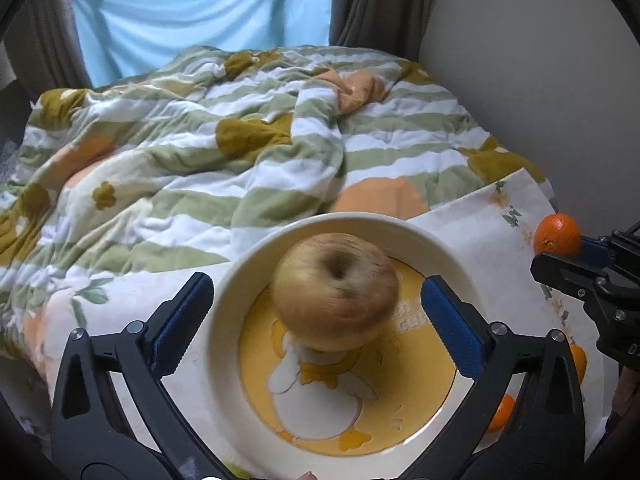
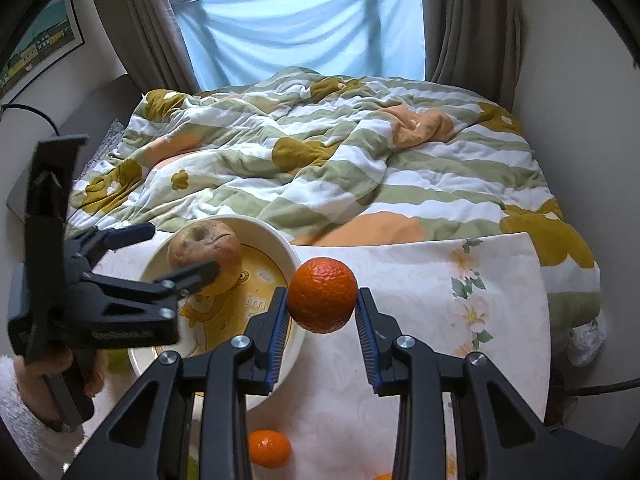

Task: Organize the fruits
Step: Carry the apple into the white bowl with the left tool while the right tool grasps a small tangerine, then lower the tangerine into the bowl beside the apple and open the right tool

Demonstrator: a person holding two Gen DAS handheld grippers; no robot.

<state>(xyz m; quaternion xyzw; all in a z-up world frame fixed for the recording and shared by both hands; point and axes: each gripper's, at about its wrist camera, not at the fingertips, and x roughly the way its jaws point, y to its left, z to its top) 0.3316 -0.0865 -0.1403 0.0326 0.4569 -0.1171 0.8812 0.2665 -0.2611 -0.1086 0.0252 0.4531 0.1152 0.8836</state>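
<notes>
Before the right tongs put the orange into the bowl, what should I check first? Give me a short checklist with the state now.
1. Round orange fruit is held between the right tongs: ok.
2. White bowl with yellow duck picture has free room beside the yellowish-brown apple: ok.
3. Left tongs are open around the apple, not gripping: ok.
4. Left tongs are out of the bowl's way: not ok, they straddle it.
5. Apple at rest: cannot tell, it looks blurred.
6. Bowl sits flat on the floral tablecloth: ok.
</notes>
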